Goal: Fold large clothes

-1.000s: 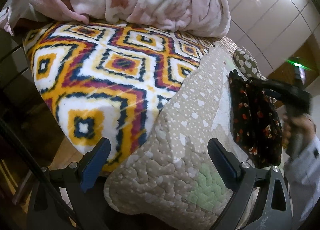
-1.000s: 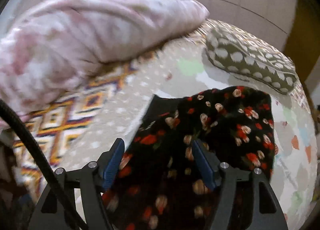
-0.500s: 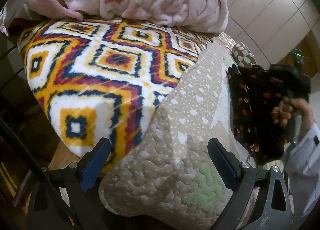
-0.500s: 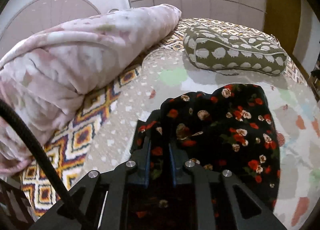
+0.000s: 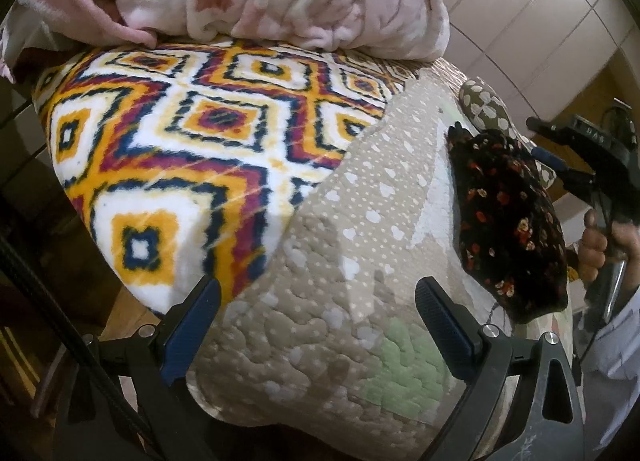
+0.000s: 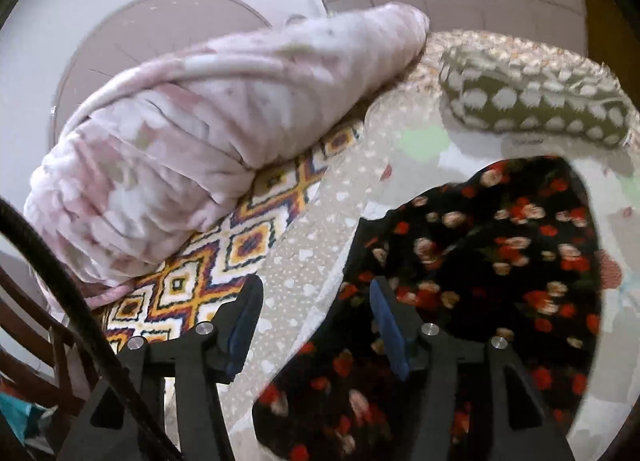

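A black garment with red and cream flowers (image 6: 480, 261) lies bunched on the beige quilted bedspread (image 6: 304, 261). My right gripper (image 6: 316, 297) hovers just over its near left edge. Its jaws are opening, and only quilt and the cloth's edge lie below the gap, with no pad pressing on them. From the left wrist view the garment (image 5: 508, 221) lies at the right of the quilt (image 5: 320, 301). The right gripper (image 5: 536, 137) is above it, held by a person's hand (image 5: 600, 249). My left gripper (image 5: 316, 313) is open over the quilt's near corner, holding nothing.
A rolled pink fleece blanket (image 6: 200, 141) lies along the far left of the bed on a diamond-patterned blanket (image 5: 180, 149). An olive pillow with white spots (image 6: 536, 101) sits behind the garment. Dark wooden rails (image 6: 36, 325) stand at the left, wardrobe doors (image 5: 540, 21) behind.
The right gripper closed on the garment's edge half a second ago, then opened, let it go and drew up and back. The left gripper has stayed in place.
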`<state>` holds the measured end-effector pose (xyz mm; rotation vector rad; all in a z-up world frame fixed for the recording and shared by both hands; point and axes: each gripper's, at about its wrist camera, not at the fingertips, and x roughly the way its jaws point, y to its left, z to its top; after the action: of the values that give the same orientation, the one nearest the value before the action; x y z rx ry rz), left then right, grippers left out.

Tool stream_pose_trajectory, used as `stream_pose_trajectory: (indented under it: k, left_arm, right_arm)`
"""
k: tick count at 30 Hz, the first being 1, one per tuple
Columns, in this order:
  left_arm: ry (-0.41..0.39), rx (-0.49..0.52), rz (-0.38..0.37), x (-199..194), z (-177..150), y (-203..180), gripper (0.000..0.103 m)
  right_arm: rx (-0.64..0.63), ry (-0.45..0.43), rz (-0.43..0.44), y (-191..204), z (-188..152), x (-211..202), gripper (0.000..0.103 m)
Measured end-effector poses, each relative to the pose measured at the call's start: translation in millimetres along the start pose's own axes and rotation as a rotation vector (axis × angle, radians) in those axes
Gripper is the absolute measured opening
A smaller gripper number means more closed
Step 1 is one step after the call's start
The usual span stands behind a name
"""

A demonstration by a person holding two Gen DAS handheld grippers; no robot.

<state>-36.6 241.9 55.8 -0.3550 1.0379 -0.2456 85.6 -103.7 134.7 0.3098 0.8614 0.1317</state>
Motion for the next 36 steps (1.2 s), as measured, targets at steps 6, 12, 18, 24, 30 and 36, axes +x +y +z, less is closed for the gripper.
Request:
stream_pose_trajectory:
  k: [6, 12, 18, 24, 30, 36]
  left_arm:
    - [-0.01, 0.029, 0.0, -8, -4, -11, 0.098]
    - [-0.019, 0.031, 0.013, -14, -5, -13, 0.098]
    - [-0.015, 0.039, 0.015, -12, -6, -17, 0.098]
    - [0.005, 0.071, 0.008, -5, -9, -33, 0.098]
    - [-0.006, 0.117, 0.016, -9, -8, -54, 0.098]
    - [-0.028, 0.203, -0.007, -11, 10, -99, 0.098]
  right_arm:
    - [-0.004, 0.209, 0.068, 3, -46, 52, 0.009]
    - [-0.061, 0.213, 0.035, 19, -69, 58, 0.009]
    - [-0.004, 0.012, 0.081, -10, -57, -25, 0.009]
    - [0.039, 0.072, -0.004, -47, -82, -20, 0.009]
    - [-0.024, 0.072, 0.01, -46, -111, -13, 0.01]
    - [-0.075, 0.06, 0.021, -45, -127, -19, 0.011]
